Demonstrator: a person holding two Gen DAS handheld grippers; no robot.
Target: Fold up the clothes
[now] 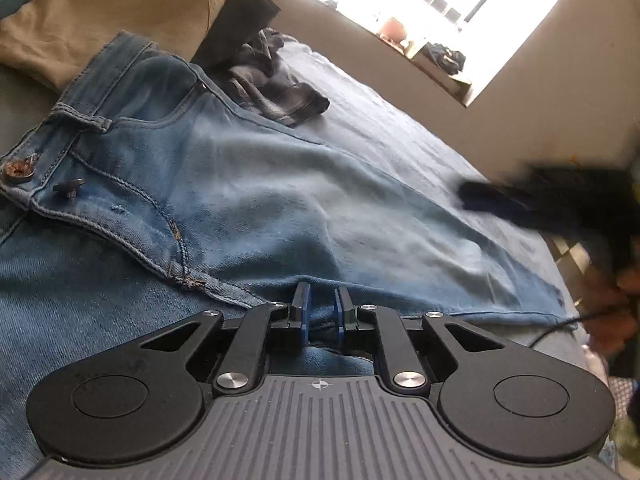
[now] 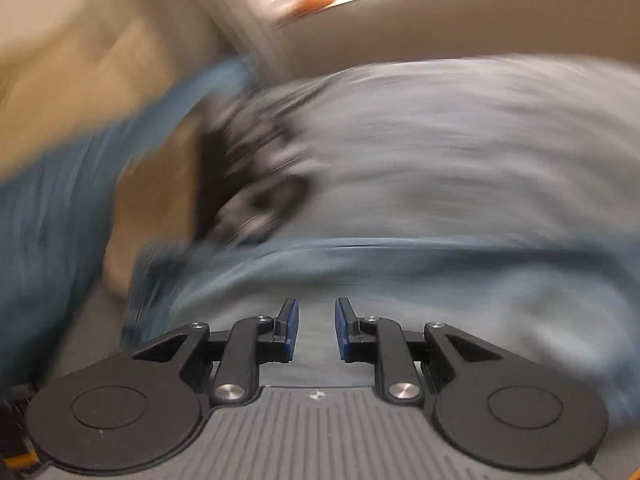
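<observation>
Bed sheet (image 1: 400, 128): pale blue-grey, covering the surface beneath all the garments, running up to a beige wall.
Jeans (image 1: 224, 200): blue denim, laid flat on the sheet, waistband and metal button at the left of the left wrist view, one leg stretching toward the right; in the right wrist view they appear only as a smeared blue band (image 2: 360, 264).
Tan garment (image 1: 104, 12): lies beyond the waistband, near it.
Plaid cloth (image 1: 276, 84): dark, crumpled, just beside the jeans' far edge.
Left gripper (image 1: 322, 312): blue pads drawn close, pinching a fold of the jeans' near edge.
Right gripper (image 2: 316, 330): jaws a little apart, nothing between them, above the blurred cloth; in the left wrist view a dark blur at right (image 1: 520, 204).
</observation>
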